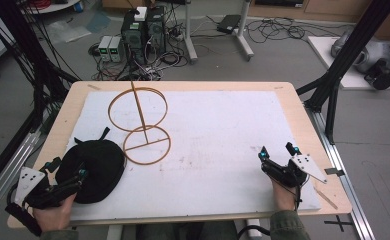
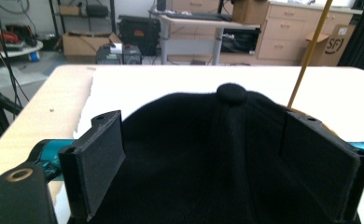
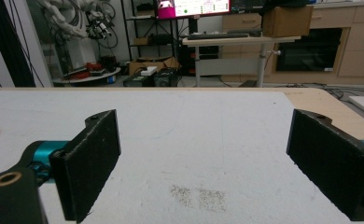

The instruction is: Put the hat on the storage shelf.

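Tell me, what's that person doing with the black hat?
A person holds a hand-held gripper in each hand. The left hand-held gripper is open, its jaws on either side of a black cap lying on the white mat beside a wooden ring stand. The right hand-held gripper sits open over bare mat.

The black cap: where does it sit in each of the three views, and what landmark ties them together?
High view: black cap at lower left of the white mat, beside the left tongs, touching the wooden ring stand.
Left gripper view: the cap spans the lower centre, between the open jaws.
Right gripper view: not in it.
Shared landmark: the white mat; the stand's ring edge shows at far left of the right gripper view.
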A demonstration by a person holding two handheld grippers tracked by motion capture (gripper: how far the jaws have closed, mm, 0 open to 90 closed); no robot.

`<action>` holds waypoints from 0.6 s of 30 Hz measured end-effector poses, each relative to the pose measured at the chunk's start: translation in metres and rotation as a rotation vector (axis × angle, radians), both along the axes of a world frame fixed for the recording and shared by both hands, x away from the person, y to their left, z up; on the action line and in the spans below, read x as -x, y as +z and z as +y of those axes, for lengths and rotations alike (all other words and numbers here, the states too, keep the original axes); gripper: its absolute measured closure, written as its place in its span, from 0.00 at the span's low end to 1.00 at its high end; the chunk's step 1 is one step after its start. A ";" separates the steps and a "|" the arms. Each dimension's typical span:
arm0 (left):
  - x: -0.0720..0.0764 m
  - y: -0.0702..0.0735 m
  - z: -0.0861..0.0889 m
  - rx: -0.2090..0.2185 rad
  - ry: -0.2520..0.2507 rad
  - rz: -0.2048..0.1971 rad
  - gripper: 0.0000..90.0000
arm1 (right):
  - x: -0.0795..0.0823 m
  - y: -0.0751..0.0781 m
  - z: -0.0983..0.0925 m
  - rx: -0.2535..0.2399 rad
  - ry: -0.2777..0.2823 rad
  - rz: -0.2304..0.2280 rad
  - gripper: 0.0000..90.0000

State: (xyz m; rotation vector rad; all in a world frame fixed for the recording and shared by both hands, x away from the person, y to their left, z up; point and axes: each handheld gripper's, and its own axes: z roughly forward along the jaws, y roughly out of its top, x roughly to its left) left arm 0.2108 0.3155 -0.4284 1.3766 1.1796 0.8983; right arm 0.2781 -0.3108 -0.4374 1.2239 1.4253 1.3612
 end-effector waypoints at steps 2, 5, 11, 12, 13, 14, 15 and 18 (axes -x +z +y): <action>-0.001 -0.002 0.000 0.006 -0.013 0.031 0.16 | 0.000 0.000 0.000 0.001 0.001 0.003 0.10; -0.001 -0.004 -0.001 -0.001 -0.025 0.055 0.16 | 0.000 0.000 0.000 -0.001 0.003 0.005 0.10; -0.003 -0.006 -0.003 -0.012 -0.048 0.092 0.18 | -0.001 -0.001 0.001 0.005 0.008 0.005 0.10; -0.003 -0.006 -0.003 -0.012 -0.048 0.092 0.19 | -0.001 -0.001 0.001 -0.003 0.010 0.013 0.10; -0.003 -0.006 -0.003 -0.011 -0.049 0.091 0.19 | -0.001 -0.001 0.001 -0.002 0.010 0.013 0.10; -0.003 -0.006 -0.002 -0.011 -0.047 0.093 0.20 | -0.001 -0.001 0.001 -0.003 0.011 0.014 0.10; -0.002 -0.006 -0.002 -0.009 -0.046 0.092 0.20 | -0.001 -0.001 0.001 0.002 0.009 0.010 0.10; -0.002 -0.007 0.000 -0.009 -0.044 0.095 0.22 | -0.001 -0.001 0.001 0.001 0.009 0.009 0.10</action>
